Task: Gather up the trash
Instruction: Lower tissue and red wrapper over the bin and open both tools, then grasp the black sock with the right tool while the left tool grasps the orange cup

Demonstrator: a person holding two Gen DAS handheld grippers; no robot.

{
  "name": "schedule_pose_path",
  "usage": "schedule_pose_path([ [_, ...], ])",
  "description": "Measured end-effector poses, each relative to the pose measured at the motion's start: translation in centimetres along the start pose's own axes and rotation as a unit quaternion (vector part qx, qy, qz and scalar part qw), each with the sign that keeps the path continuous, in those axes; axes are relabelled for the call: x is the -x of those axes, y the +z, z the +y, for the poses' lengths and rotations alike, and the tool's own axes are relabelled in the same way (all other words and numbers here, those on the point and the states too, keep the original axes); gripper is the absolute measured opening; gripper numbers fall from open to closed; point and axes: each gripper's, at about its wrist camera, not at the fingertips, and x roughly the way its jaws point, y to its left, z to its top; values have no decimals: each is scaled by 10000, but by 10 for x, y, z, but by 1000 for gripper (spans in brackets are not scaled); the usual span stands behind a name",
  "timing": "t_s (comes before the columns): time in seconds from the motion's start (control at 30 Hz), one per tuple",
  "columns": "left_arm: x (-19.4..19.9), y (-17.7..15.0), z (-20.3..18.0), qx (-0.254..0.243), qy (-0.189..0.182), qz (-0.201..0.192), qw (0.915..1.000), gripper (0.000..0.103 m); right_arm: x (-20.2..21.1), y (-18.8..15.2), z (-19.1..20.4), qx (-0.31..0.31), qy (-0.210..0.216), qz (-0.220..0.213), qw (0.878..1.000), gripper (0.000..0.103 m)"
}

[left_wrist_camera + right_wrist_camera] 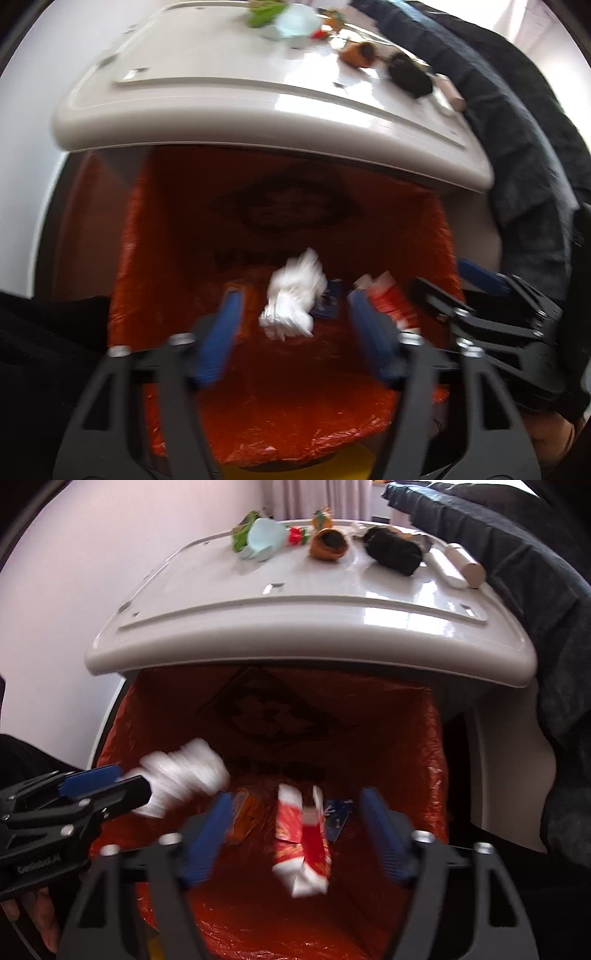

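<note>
I have both grippers over the mouth of the bin point(122, 686), pointing steeply down into its orange liner point(424, 738), and the step in hand looks like the drop. The left gripper point(291, 314) has its blue fingers point(229, 314) spread, and the white wad point(291, 299) sits between them without either pad on it — loose, as far as I can judge, and heading for the bag. The right gripper point(295, 827) is spread too, with the red-and-white carton point(303, 845) between its fingers point(380, 830) and touched by neither. To do this well I would keep both sets of fingers wide and square over the middle of the opening, away from the liner's folded edge and from each other, since the two grippers are near enough that the left one shows at the left edge of the right view. I would not lift away until both pieces are clear of the pads. The wad is crumpled paper or tissue, light and soft, blurred here. The carton is flattened and creased, its white inside showing at the torn end. Below them lie a blue pack point(338, 818) and an orange wrapper point(245, 812) on the liner's floor. On the raised lid point(314, 627) more trash waits near its far edge — a green wrapper point(243, 531), a pale cup point(264, 539), an orange cup point(328, 544), a black lump point(393, 554) and a paper tube point(458, 568) at the right corner.
</note>
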Motion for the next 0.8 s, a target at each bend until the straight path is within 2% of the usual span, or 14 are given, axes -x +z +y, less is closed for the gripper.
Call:
schedule_pose_path([
  [0.07,6,2,5,125,190,-180,9996,80,6,2,-6,-96,-63,-145,9998,80],
  [0.13,14,5,10,199,272,-390,9987,82,11,5,-11,-200,-105,-272,9994,82],
  [0.3,31,16,14,222,384,-887,9951,83,19,13,-20,-273,-230,-544,9979,82],
  [0.4,40,27,6,48,440,-1190,9919,84,27,29,-23,-207,-343,-755,9963,82],
  [0.5,47,45,-11,-268,497,-1455,9877,86,40,63,-31,-74,-498,-1087,9928,83],
  [0.6,55,59,-22,-453,484,-1720,9829,89,48,107,-41,97,-687,-1594,9848,91],
  [0.7,57,79,-32,-477,345,-1898,9801,90,36,148,-51,241,-800,-1855,9791,92],
  [0.8,51,95,-38,-480,269,-1918,9799,90,7,189,-62,313,-944,-1853,9776,92],
])
